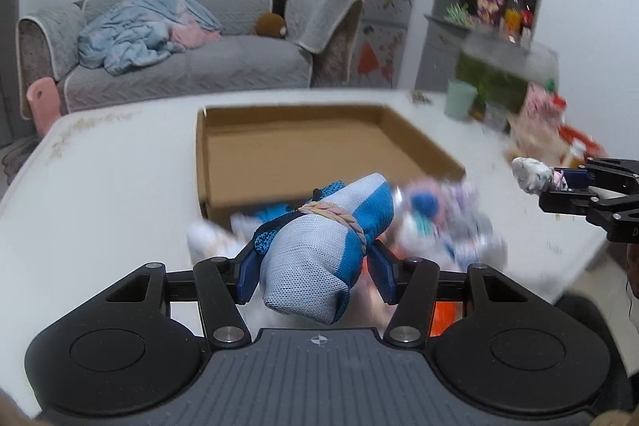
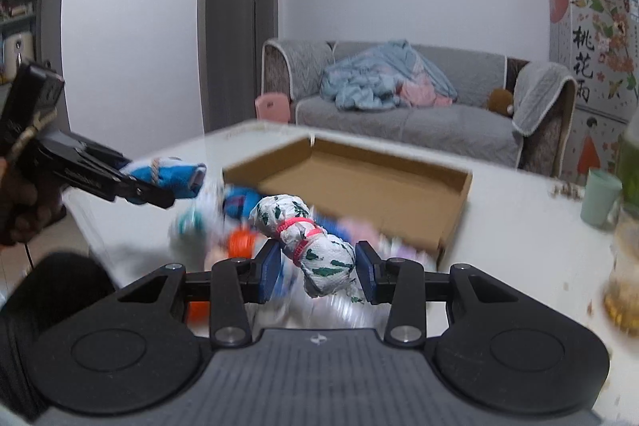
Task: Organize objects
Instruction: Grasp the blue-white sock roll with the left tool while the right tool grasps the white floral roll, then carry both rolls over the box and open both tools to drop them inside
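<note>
L gripper (image 1: 315, 258) clamped on blue/grey sock roll (image 1: 319, 254) bound w/ a rubber band, roll sticking up and fwd between the pads, held clear of table (image 1: 112, 186). R gripper (image 2: 317, 266) clamped on white roll w/ green print (image 2: 315, 250), pink band round its middle; pads pressing both sides, also off the table. Just ahead of and below both tools: blurred pile of other rolls (image 1: 439, 222), blue, pink, teal, orange bits showing, lying on table against near edge of cardboard box (image 1: 303, 154). Box beyond pile, open top, low walls, floor looks bare; near wall stands between pile and box floor. From L view, R gripper seen far right, well apart, w/ pale roll poking from its tip. From R view, L gripper seen far left w/ blue roll, dark-sleeved hand (image 2: 20, 202) behind it. Right of R tool: teal cup (image 2: 601, 200) and blurred jars/bottles near table edge, crumbs scattered around. Past the table: grey sofa (image 2: 399, 114) w/ blue blanket, flower-patterned fridge, shelf of packets. Heavy motion blur on pile, items there not told apart.
</note>
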Demonstrator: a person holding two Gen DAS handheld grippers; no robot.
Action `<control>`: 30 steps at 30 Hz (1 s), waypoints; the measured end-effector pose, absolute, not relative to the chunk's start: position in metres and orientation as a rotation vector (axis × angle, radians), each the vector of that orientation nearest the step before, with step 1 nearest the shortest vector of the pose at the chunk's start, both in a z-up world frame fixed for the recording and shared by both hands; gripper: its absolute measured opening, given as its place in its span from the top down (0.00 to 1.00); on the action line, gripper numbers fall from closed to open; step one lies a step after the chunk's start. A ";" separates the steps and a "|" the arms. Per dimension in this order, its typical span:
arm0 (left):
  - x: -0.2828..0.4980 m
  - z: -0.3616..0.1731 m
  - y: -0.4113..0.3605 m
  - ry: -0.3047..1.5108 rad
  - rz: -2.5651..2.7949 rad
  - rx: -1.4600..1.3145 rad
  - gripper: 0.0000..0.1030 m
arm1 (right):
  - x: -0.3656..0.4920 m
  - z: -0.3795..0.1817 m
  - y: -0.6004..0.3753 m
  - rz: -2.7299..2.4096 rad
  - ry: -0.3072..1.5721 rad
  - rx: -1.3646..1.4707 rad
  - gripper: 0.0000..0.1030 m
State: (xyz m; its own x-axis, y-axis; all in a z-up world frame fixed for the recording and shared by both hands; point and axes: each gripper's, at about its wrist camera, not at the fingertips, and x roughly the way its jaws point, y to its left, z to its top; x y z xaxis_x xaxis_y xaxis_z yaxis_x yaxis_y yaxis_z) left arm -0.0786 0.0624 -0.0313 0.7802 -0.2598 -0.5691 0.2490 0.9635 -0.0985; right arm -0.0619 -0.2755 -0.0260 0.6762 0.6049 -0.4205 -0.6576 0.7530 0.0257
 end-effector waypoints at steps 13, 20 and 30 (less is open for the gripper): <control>-0.002 -0.012 0.069 0.618 -0.155 -0.032 0.39 | 0.019 -0.004 -0.251 0.751 0.391 -0.144 0.64; 0.024 -0.018 0.069 0.637 -0.127 0.012 0.39 | 0.038 -0.005 -0.233 0.774 0.415 -0.164 0.64; 0.074 -0.024 0.059 0.653 -0.127 0.094 0.39 | 0.078 -0.002 -0.210 0.787 0.468 -0.167 0.63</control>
State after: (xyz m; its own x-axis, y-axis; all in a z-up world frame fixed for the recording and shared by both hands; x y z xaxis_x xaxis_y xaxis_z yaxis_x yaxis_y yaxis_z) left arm 0.0744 0.0587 -0.0239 0.7871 -0.0881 -0.6105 0.1470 0.9880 0.0469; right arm 0.0779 -0.2103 -0.0024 0.6100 0.6419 -0.4646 -0.7145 0.6991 0.0279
